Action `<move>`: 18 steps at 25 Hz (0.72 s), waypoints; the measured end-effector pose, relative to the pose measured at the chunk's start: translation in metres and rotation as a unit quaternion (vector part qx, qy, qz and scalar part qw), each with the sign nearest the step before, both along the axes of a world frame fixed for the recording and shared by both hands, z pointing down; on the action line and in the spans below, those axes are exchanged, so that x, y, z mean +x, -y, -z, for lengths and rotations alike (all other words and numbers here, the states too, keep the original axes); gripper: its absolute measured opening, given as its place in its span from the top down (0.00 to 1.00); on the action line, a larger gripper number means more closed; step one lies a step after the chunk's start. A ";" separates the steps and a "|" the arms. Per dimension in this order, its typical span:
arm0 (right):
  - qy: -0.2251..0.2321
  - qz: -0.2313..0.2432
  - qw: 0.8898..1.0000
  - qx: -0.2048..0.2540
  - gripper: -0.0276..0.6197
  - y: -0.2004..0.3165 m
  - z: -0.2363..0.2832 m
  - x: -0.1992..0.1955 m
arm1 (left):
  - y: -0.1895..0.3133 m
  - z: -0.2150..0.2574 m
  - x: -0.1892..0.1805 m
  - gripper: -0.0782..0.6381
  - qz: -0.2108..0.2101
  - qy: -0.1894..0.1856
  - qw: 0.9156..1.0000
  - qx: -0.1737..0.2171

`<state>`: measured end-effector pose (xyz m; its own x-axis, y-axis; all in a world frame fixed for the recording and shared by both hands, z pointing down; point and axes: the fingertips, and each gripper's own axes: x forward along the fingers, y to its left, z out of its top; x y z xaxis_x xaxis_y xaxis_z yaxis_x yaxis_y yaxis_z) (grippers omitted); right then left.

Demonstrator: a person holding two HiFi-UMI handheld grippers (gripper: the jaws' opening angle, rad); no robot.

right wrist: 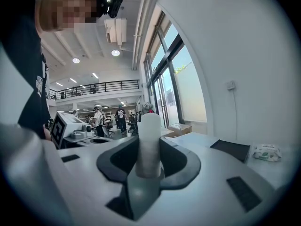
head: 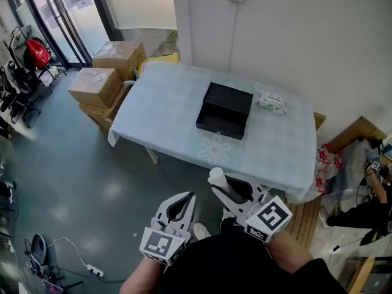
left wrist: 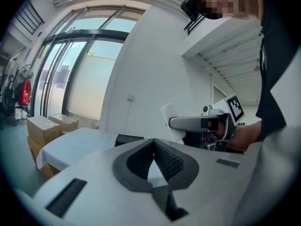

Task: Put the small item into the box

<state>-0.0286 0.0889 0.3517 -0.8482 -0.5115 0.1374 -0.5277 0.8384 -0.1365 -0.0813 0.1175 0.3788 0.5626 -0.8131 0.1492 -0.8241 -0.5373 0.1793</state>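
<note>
Item position: small white cylinder sits between the jaws of the right gripper, both pads pressed against its sides, so the gripper is clamped on it. The cylinder runs along the jaw line, and its rounded end sticks out past the tips. In the head view the same cylinder shows at the front of the right gripper, held in the air over the floor, short of the near edge of the bench. Black box lies on the bench near its middle, well apart from the cylinder and beyond it. A wipes packet lies just beside the box on its right. Left gripper has its jaws together at the tips with nothing between them; in the head view it is just beside the right gripper, also off the bench. Cardboard boxes are stacked on the floor at the bench's far left end.
</note>
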 end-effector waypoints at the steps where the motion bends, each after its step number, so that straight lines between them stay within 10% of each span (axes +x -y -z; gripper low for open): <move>1: -0.002 0.002 1.000 0.002 0.74 0.002 0.000 -0.001 | 0.002 -0.001 -0.001 0.88 0.004 0.001 1.000 -0.001; 18: -0.004 0.026 1.000 0.010 0.74 0.128 0.001 0.022 | 0.096 -0.005 0.027 0.88 0.033 0.015 0.999 -0.004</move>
<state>-0.0066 -0.0394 0.3508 -0.8730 -0.4691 0.1337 -0.4838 0.8675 -0.1152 -0.0541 0.0220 0.3834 0.5035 -0.8469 0.1708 -0.8624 -0.4808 0.1582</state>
